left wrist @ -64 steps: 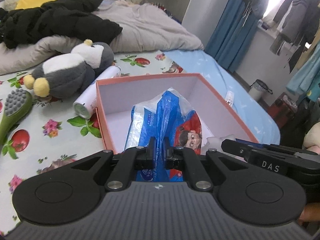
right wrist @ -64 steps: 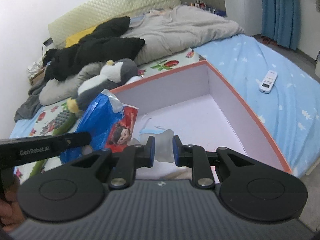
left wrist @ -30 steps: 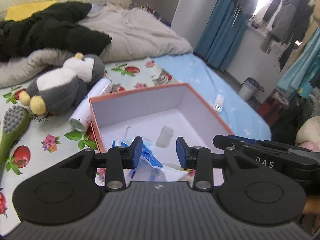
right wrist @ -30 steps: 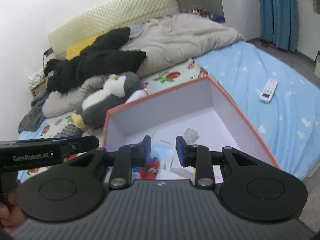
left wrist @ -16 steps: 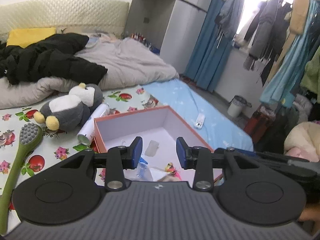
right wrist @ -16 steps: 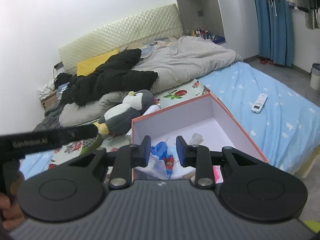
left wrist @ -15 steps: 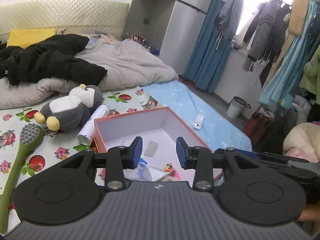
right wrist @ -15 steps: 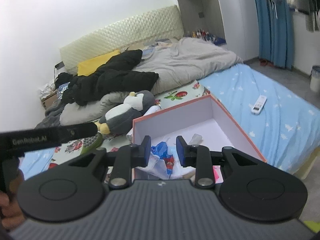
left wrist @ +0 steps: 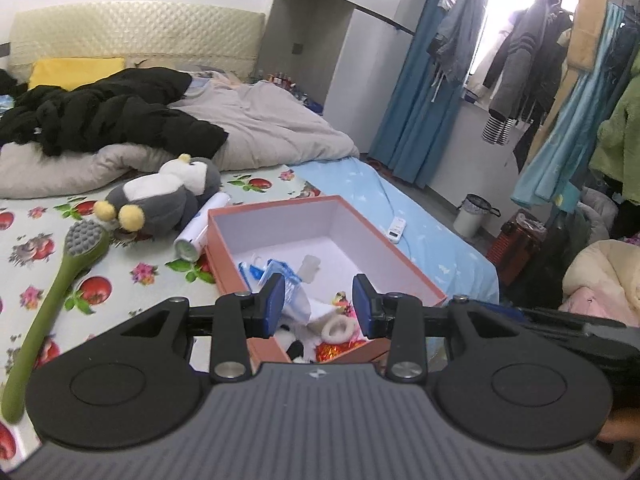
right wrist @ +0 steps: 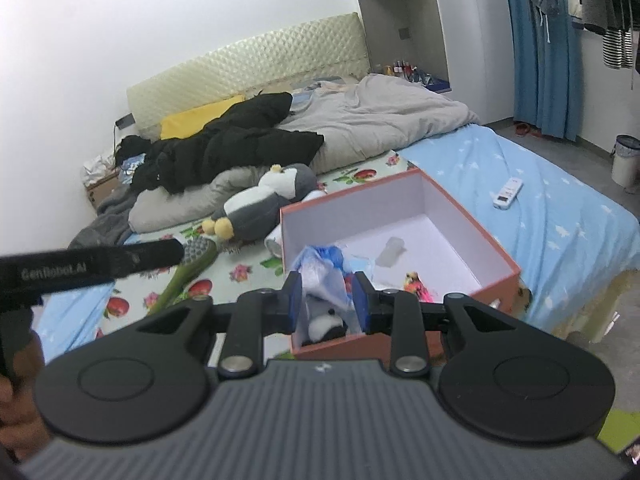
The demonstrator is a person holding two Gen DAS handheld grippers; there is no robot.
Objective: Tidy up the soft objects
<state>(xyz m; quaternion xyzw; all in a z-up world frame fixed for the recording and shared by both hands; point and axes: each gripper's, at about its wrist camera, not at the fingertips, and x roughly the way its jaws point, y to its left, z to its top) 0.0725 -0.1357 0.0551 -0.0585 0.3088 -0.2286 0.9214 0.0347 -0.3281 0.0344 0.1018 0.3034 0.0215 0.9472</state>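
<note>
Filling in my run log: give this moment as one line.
left tool: open, empty | right tool: open, empty | box: holds blue packet, small toys | penguin plush: on bed, outside box

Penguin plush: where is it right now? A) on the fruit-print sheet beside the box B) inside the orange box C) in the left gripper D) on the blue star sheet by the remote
A: the penguin plush lies on the fruit-print sheet, just outside the orange box, with no gripper on it.

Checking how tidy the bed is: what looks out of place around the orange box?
The plush penguin lies on its side outside the orange box, beside a white tube and green brush.
</note>
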